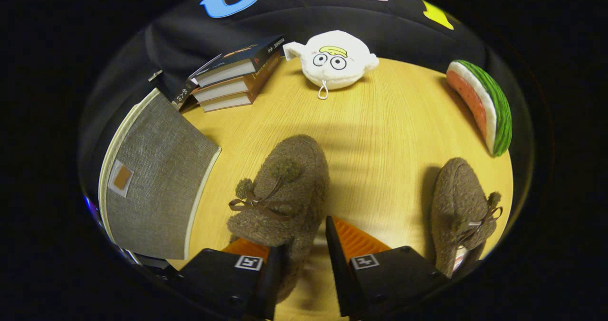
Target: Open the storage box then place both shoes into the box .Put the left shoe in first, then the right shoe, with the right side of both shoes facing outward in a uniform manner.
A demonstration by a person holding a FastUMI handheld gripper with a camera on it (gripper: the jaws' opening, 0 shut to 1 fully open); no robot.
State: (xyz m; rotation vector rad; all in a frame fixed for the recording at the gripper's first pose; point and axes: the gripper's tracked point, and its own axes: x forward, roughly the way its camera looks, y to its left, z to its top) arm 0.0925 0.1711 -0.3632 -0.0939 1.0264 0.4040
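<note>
Two fuzzy brown shoes with pompoms and ribbon bows rest on the wooden table [389, 131]. The nearer shoe [285, 188] points away from me, and its heel end lies between the fingers of my gripper [304, 252]. The left finger touches its side. A thin strip of table shows between the shoe and the right finger, so the gripper is open around it. The other shoe [463, 212] lies to the right, beyond the right finger. A grey fabric storage box [156, 169] with a cream rim and a tan label stands to the left, with its lid down.
At the back left a stack of books [232, 76] leans behind the box. A white plush toy [337, 60] sits at the table's far edge. A watermelon-slice cushion [484, 105] lies at the far right edge. Bare wood stretches between the two shoes.
</note>
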